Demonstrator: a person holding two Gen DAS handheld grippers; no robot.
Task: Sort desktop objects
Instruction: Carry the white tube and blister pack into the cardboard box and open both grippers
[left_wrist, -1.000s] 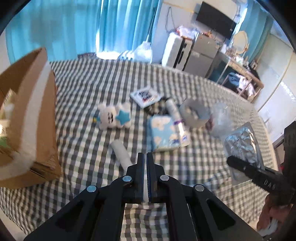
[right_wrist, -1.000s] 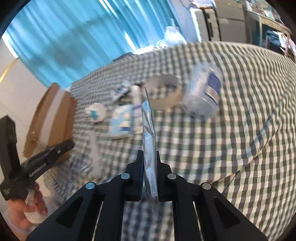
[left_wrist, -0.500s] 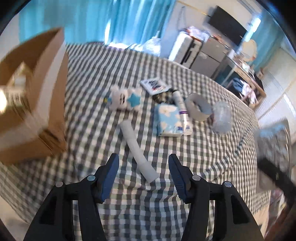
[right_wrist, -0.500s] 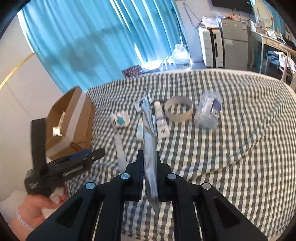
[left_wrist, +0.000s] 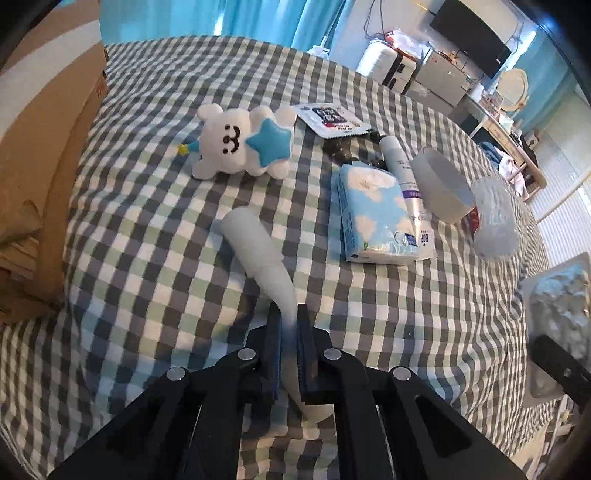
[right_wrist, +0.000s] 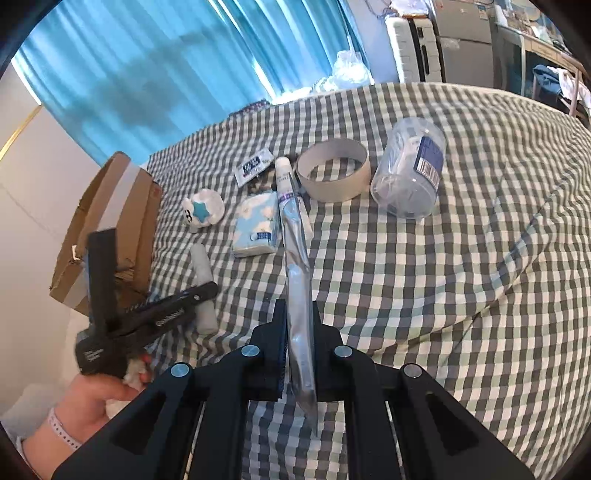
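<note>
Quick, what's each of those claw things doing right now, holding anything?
Left gripper: closed on the near end of the white roll.
Right gripper: closed on the silver foil packet, held edge-on.

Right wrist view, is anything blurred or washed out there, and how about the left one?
Right wrist view: the left gripper and the hand holding it are motion-blurred; the silver pouch and tape ring look sharp. Left wrist view: the white roll smears near the fingers; the plush toy is crisp; fisheye bends the checked cloth.
</note>
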